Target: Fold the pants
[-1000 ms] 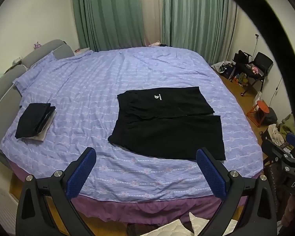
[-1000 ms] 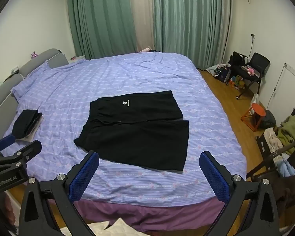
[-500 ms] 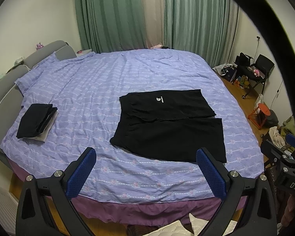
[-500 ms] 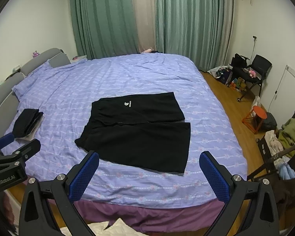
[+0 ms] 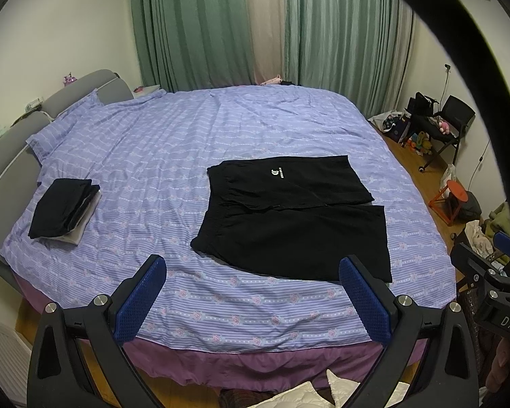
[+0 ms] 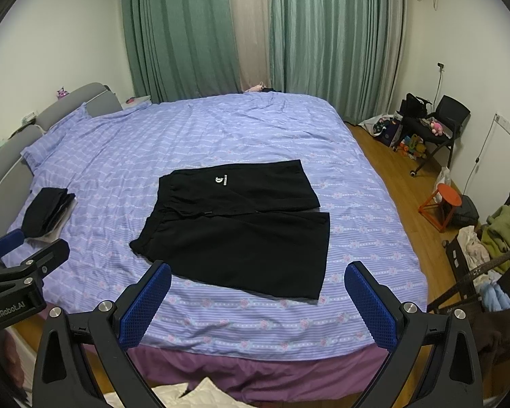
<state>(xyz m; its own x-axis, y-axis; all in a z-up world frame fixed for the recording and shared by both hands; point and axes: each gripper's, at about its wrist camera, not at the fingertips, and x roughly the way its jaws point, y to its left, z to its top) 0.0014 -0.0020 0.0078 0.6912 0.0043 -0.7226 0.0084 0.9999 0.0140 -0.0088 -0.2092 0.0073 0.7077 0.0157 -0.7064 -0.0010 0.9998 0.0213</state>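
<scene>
Hovering spread wide and empty, each hand-held gripper (image 5: 251, 285) (image 6: 256, 289) risked bunching the flat black pants (image 5: 295, 217) by pinching bedsheet (image 5: 173, 156) underneath.

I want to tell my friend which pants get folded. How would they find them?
Look at the big bed with the purple striped cover. The pants lie spread flat near its front edge. Unlike the small folded stack of dark clothes by the headboard, they are wide open and carry a little white logo.

Both wrist views face the bed (image 5: 173, 156) from its foot (far back).
</scene>
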